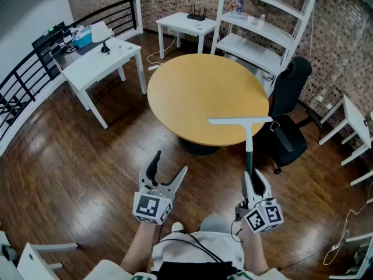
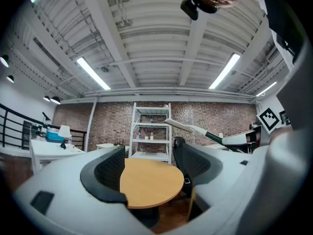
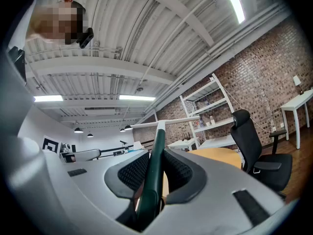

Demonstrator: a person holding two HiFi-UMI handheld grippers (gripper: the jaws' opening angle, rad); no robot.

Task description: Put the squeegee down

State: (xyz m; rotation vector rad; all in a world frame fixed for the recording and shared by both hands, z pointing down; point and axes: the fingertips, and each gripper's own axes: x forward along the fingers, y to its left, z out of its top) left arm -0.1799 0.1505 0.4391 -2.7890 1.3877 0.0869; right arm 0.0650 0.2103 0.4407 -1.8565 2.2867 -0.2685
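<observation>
Head view shows our right tongs (image 1: 254,181) clamped on the squeegee (image 1: 249,149) by its green handle. Its long axis runs straight ahead of them, blade over the bench (image 1: 192,92) edge. Our left tongs (image 1: 169,163) gape empty alongside.

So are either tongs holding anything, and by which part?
The right tongs grip the squeegee by the dark green end of its handle; the left tongs are open and empty.

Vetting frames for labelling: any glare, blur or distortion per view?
Head view: sharp, even light, soft sheen on the wood floor. Left gripper view: heavy fisheye bending, bright ceiling strip lights. Right gripper view: same fisheye, squeegee handle close but sharp.
</observation>
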